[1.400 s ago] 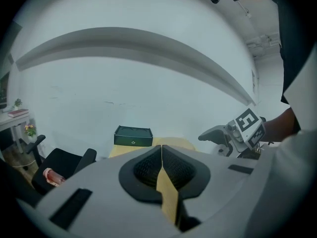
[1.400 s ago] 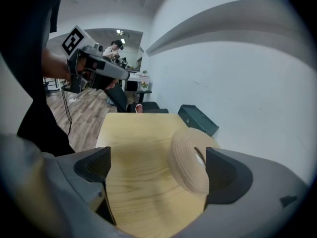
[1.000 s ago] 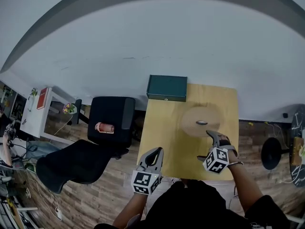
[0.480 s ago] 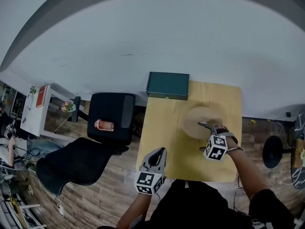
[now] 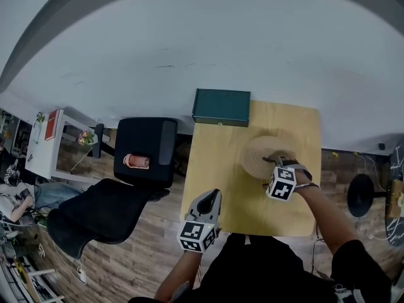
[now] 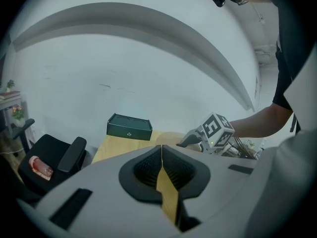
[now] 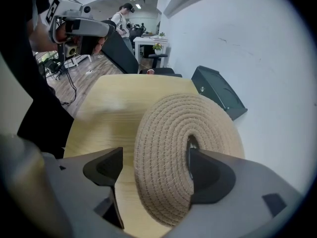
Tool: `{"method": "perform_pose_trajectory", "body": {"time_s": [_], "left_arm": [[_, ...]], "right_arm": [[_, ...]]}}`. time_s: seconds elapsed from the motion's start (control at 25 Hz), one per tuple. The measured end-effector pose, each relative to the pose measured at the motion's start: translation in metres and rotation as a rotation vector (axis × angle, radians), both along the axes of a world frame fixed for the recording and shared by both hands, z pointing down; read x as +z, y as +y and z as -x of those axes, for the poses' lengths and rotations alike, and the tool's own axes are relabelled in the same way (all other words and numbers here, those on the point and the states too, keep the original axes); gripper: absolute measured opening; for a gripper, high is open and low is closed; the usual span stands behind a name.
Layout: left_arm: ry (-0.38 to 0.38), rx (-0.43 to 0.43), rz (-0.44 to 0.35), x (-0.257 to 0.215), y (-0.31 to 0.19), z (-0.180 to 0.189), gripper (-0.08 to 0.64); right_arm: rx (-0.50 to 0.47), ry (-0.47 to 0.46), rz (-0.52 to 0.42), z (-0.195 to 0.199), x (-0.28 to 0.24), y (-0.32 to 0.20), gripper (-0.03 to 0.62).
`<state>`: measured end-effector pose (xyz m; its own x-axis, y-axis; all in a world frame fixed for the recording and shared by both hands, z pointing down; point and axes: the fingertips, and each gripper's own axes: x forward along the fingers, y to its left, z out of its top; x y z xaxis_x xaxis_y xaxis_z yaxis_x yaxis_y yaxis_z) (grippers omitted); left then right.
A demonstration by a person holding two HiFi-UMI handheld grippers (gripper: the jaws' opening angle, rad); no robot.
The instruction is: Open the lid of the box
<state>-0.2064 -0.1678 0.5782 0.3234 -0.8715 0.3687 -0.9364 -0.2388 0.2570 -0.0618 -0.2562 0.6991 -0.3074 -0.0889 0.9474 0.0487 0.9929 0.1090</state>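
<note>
A round woven rope lid (image 5: pixel 254 158) lies on the wooden table (image 5: pixel 214 169), right of centre. My right gripper (image 5: pixel 272 161) hovers over it with its jaws closing. In the right gripper view the near half of the woven lid (image 7: pixel 168 133) lies between the jaws of my right gripper (image 7: pixel 153 166). One finger sits at the dark centre knob (image 7: pixel 191 143); the other stands clear of the rim. My left gripper (image 5: pixel 212 198) is shut and empty at the table's front left edge, and its pads meet in the left gripper (image 6: pixel 162 150) view. A dark green box (image 5: pixel 221 106) stands closed at the back edge.
A black office chair (image 5: pixel 144 150) stands left of the table, with a second dark seat (image 5: pixel 95 216) nearer me. A round stool (image 5: pixel 360 202) is on the right. The white wall runs just behind the table. The green box (image 7: pixel 218 90) lies beyond the lid.
My right gripper has moved forward from the table's front edge onto the woven lid, and its jaws have narrowed. The left gripper has stayed near the front edge.
</note>
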Motion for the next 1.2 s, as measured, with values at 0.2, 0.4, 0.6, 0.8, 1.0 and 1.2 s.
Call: {"method": "perform_pose_trajectory", "body": {"time_s": [0.2,0.4,0.6,0.8,1.0,1.2], "left_arm": [[-0.008,0.004,-0.005,-0.001,0.001,0.002,0.021],[-0.002,-0.008,0.008,0.003,0.006,0.006,0.021],[-0.002,-0.012,0.023,0.008,0.014,0.008,0.021],[-0.002,-0.002,0.014,0.005,0.017,0.003,0.021],[-0.002,0.022,0.007,0.002,0.019,-0.007,0.021],[-0.002,0.053,0.007,0.001,0.024,-0.019,0.021]], "right_arm": [[0.008,0.013,-0.011,0.0,0.002,-0.003,0.381],[-0.007,0.02,-0.036,-0.001,0.001,-0.007,0.333],[-0.013,0.018,-0.047,-0.001,-0.001,-0.005,0.324],[-0.008,0.015,-0.071,-0.004,-0.007,-0.001,0.318],[-0.006,0.005,-0.122,-0.011,-0.023,0.008,0.316],[0.021,-0.009,-0.134,-0.028,-0.039,0.03,0.316]]}}
